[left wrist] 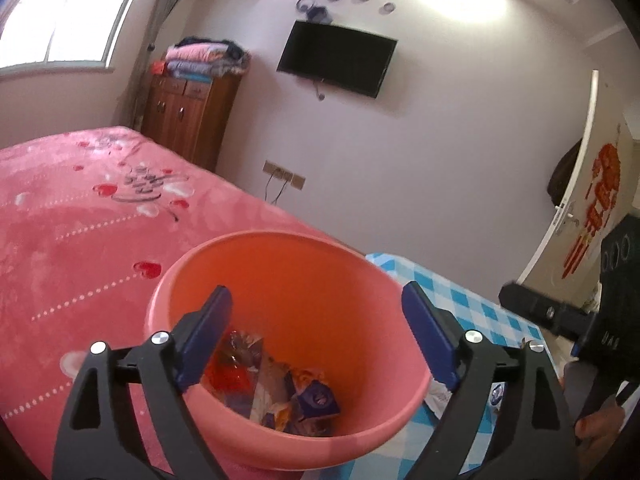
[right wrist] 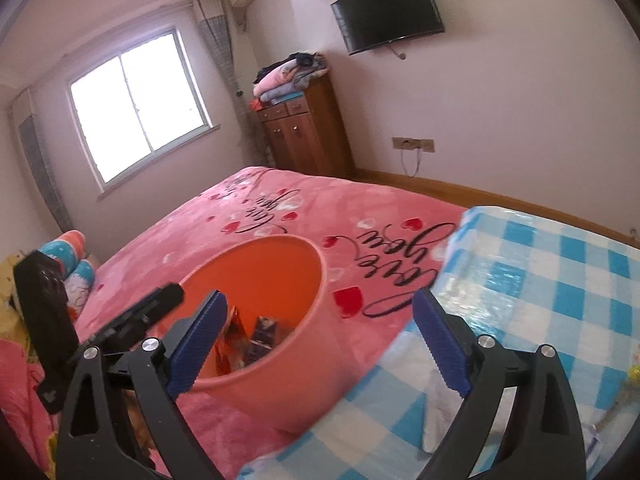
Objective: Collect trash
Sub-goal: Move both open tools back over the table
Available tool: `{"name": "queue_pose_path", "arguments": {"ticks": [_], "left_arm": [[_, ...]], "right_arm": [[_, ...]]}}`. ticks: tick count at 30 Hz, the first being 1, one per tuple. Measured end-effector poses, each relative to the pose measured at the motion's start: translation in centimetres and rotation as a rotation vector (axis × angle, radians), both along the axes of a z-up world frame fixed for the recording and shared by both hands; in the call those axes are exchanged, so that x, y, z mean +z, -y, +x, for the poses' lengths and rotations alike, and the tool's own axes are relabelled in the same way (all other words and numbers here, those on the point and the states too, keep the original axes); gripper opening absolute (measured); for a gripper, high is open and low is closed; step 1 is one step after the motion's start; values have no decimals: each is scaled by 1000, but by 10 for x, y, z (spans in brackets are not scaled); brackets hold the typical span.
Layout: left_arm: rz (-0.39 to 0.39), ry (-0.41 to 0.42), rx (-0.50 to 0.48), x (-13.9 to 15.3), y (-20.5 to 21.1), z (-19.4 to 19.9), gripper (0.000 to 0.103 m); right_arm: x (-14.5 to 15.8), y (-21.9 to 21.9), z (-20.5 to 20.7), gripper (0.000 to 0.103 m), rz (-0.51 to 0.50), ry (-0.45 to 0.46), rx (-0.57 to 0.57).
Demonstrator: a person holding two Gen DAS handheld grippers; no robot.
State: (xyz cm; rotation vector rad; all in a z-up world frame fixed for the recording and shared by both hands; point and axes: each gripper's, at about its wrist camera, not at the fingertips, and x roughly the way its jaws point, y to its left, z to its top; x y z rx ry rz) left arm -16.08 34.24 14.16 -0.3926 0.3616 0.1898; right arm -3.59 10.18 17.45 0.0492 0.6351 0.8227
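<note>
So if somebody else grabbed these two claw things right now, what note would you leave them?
Left gripper: open, empty, over the pink bin.
Right gripper: open, empty, beside the bin, near the blue checked cloth.
Bin stands by the pink bedspread.
Done: several wrappers lie in the bin.
Left: something white lies on the checked cloth by the bin, and there are scraps at that cloth's right edge; probably trash still to collect.

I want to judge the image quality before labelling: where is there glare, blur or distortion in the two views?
Left wrist view: the window is blown out white, a bright patch glares on the wall near the ceiling, straight edges bend with the fisheye, and the right gripper is smeared. Right wrist view: the window is overexposed, the checked cloth shines, and the bucket rim looks soft.
</note>
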Motion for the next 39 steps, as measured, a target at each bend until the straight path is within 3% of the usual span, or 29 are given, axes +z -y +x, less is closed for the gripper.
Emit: {"name": "queue_pose_path", "arguments": {"ticks": [9, 15, 22, 26, 39], "left_arm": [[78, 153, -26, 13, 34, -11, 90], [123, 172, -84, 17, 63, -11, 90], [153, 82, -152, 14, 93, 1, 90], [169, 70, -200, 6, 110, 3, 90], [172, 80, -350, -16, 155, 1, 90]], "right_arm": [[-20, 50, -16, 93, -6, 30, -83], [-26, 86, -22, 94, 35, 48, -150], [-27, 124, -36, 97, 45, 121, -219], [-27, 144, -47, 98, 53, 177, -261], [-41, 191, -68, 98, 24, 239, -380]]}}
